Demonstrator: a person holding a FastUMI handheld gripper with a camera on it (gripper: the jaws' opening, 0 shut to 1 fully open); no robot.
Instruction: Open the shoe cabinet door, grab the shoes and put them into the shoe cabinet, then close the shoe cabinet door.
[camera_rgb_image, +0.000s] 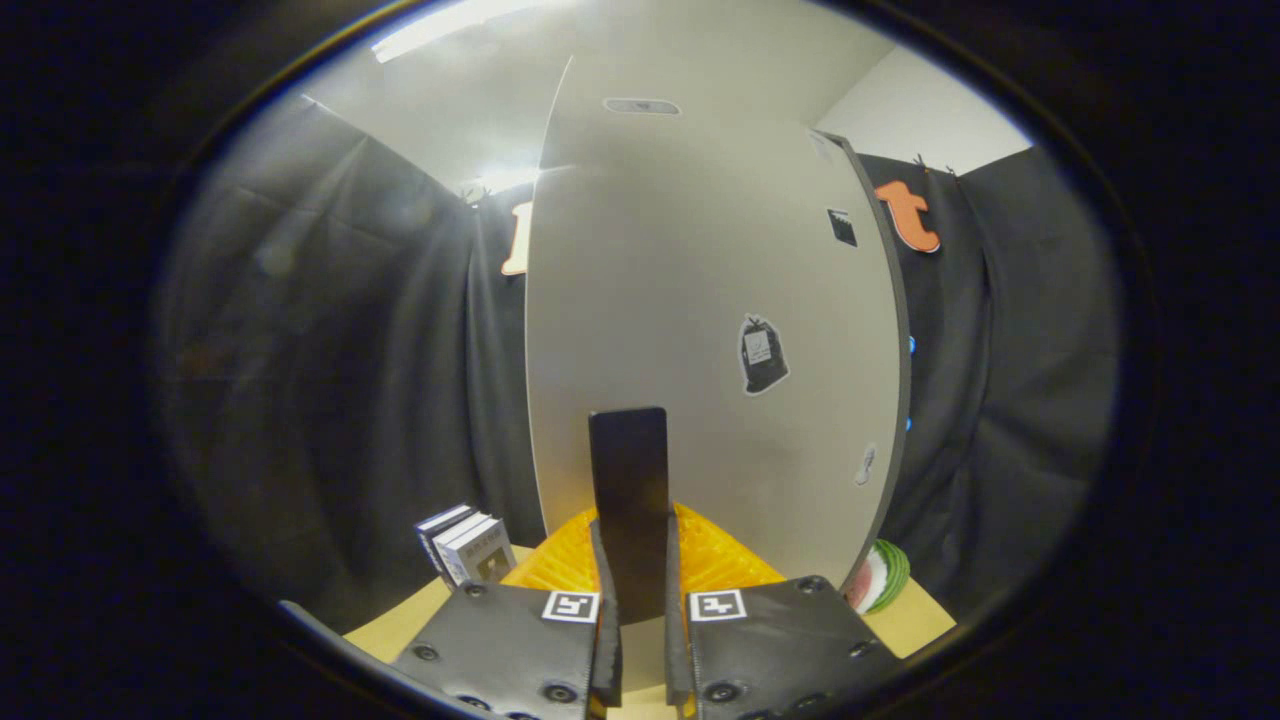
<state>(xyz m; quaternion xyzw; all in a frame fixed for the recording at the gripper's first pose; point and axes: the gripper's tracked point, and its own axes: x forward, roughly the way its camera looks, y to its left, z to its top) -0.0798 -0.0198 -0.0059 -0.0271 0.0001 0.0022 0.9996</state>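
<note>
The shoe cabinet's grey door (700, 300) stands close in front of me, with a few small stickers on its face. A flat black handle (628, 460) sticks out from the door's lower part. My gripper (636, 545) is shut on this handle, and both fingers (603, 580) press on its sides. The door's dark right edge (900, 330) curves down past the booth wall. Below the handle, an orange ribbed surface (720, 560) lies behind the fingers.
A few books (468, 545) stand upright on the light wooden table (400, 625), left of the fingers. A green and red watermelon-slice object (880, 578) lies by the door's lower right corner. Black cloth walls close in on both sides.
</note>
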